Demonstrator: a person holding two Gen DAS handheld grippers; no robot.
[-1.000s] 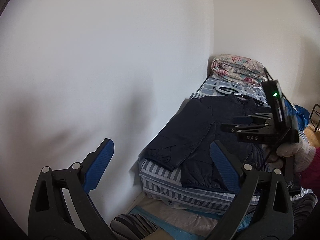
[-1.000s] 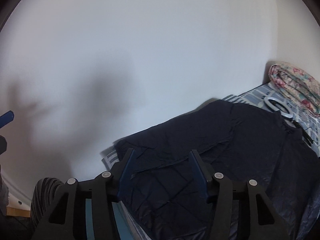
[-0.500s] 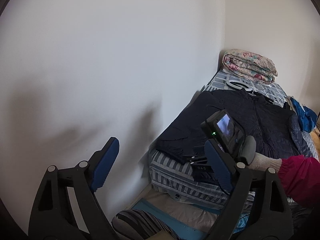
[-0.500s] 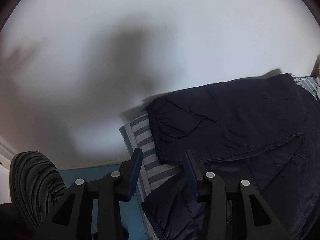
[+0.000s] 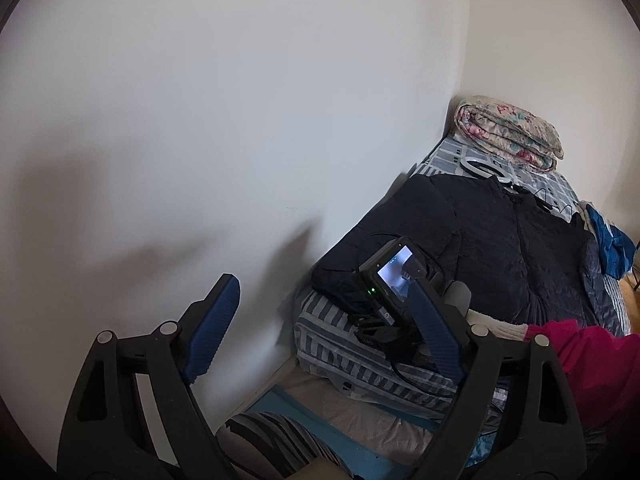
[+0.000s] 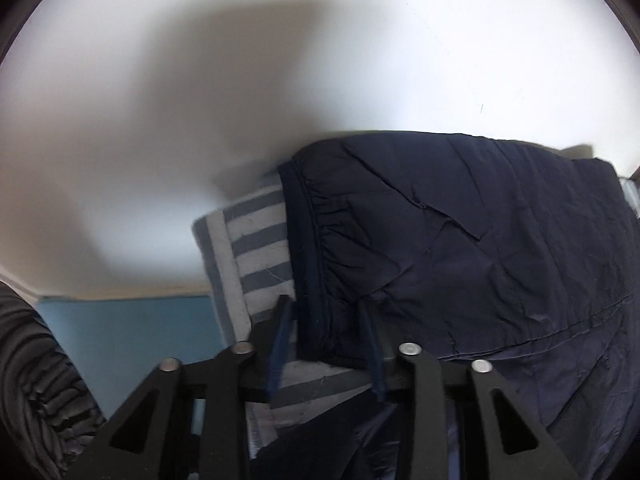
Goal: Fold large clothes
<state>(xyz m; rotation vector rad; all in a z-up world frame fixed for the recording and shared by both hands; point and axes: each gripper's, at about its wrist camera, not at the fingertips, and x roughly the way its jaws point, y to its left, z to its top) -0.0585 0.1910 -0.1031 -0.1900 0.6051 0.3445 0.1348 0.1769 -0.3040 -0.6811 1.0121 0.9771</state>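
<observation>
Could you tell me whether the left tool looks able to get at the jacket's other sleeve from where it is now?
Probably not directly: the left tool hangs off the bed, and the right tool lies between it and the jacket.

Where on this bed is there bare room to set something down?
Bare striped sheet shows only at the foot, below the jacket cuff, where the right gripper works. The head end is crowded: ring light, folded quilt.
</observation>
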